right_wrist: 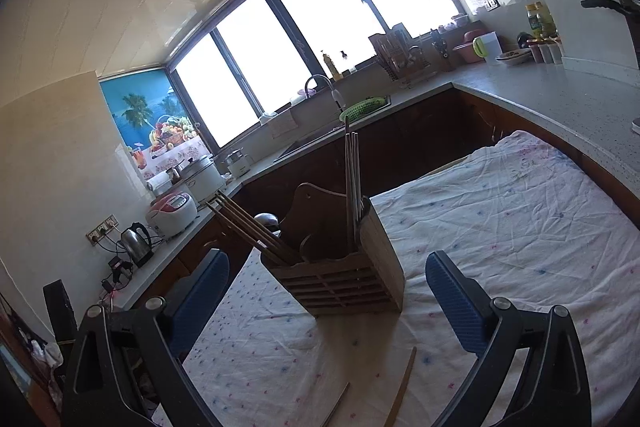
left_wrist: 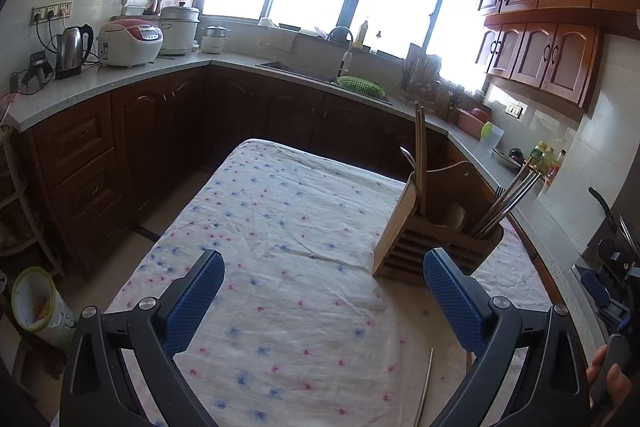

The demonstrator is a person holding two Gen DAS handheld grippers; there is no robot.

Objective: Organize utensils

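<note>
Now, from the left wrist, the left gripper (left_wrist: 324, 297) hangs over the flowered tablecloth (left_wrist: 280, 227) with its jaws wide apart and nothing between them. The wooden utensil holder (left_wrist: 436, 239) stands on the cloth near the right finger, with chopsticks (left_wrist: 420, 155) upright in it and others (left_wrist: 506, 201) leaning. One loose chopstick (left_wrist: 425, 387) lies on the cloth close to the camera.

From the right wrist, the right gripper (right_wrist: 326, 301) is also open and empty. The holder (right_wrist: 340, 275) stands ahead between its fingers, not touching them. Two loose chopsticks (right_wrist: 402, 387) lie on the cloth below.
</note>
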